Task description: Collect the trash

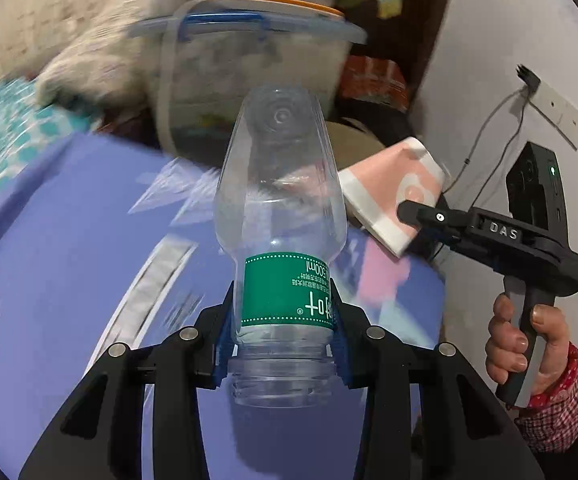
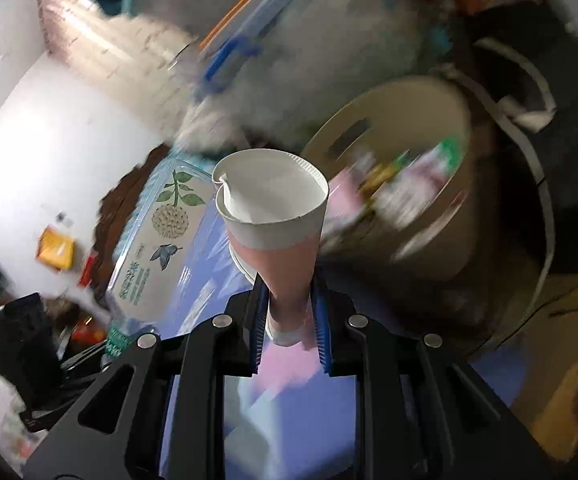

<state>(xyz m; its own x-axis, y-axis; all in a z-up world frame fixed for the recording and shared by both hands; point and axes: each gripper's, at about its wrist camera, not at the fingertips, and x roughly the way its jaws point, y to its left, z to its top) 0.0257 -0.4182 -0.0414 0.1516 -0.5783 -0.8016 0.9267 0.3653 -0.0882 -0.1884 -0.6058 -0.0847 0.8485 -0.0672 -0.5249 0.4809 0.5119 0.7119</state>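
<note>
My left gripper (image 1: 283,320) is shut on an empty clear plastic bottle (image 1: 281,208) with a green label, held near its open neck, base pointing away, above a purple surface (image 1: 69,240). My right gripper (image 2: 291,312) is shut on a crushed pink and white paper cup (image 2: 275,208), open mouth pointing away. In the left wrist view the right gripper (image 1: 413,210) shows at the right, pinching the same cup (image 1: 393,196). The bottle also shows in the right wrist view (image 2: 161,236), at the left. A beige trash basket (image 2: 405,184) with wrappers inside lies just beyond the cup.
A clear storage bin (image 1: 249,64) with blue latch and orange lid stands behind, with a grey-white bundle (image 1: 97,60) at its left. A white wall with socket and cable (image 1: 549,108) is at the right. Small orange and red items (image 2: 55,246) lie at the left.
</note>
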